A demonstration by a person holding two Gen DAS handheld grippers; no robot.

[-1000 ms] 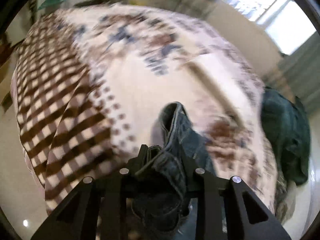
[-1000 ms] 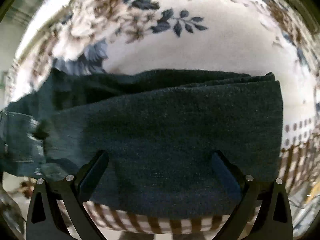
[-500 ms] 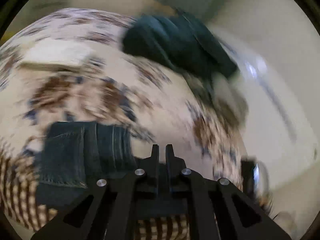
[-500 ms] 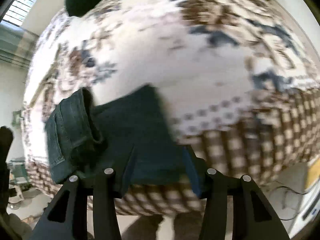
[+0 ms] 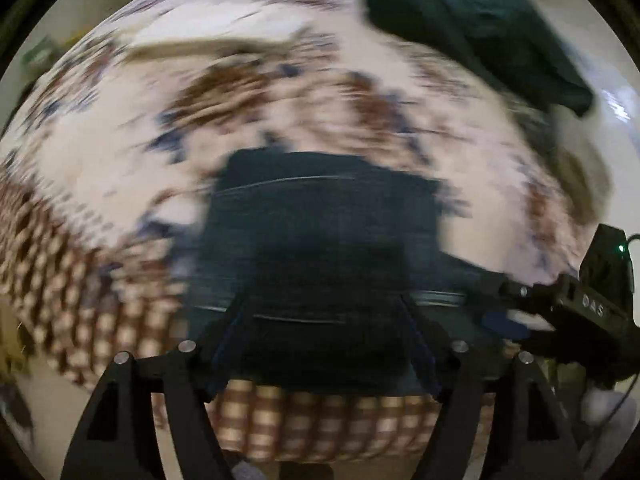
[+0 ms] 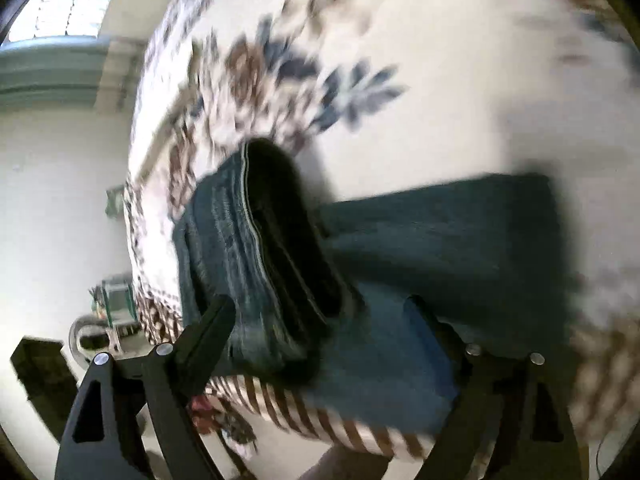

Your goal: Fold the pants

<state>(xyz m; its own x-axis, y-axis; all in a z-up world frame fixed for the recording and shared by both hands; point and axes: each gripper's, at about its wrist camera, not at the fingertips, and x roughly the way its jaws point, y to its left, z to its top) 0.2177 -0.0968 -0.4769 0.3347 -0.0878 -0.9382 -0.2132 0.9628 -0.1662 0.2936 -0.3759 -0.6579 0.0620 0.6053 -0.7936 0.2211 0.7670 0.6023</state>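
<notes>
Floral bedspread [image 5: 132, 168]; only right view shows jeans' [image 6: 440, 240] waistband; both tools [image 5: 324, 344] [image 6: 320, 344] opening, empty.

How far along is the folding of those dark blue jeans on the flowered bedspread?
Nearly done, it seems: the dark blue denim jeans lie in a compact folded stack on the floral bedspread. Both the left gripper and right gripper have just been opening their jaws, gripping nothing. Another dark green garment lies unfolded behind.

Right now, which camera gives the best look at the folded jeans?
The right wrist view: the folded jeans show their stitched denim edge and stacked layers fairly sharply. The left wrist view shows them only as a motion-blurred dark block on the bedspread.
</notes>
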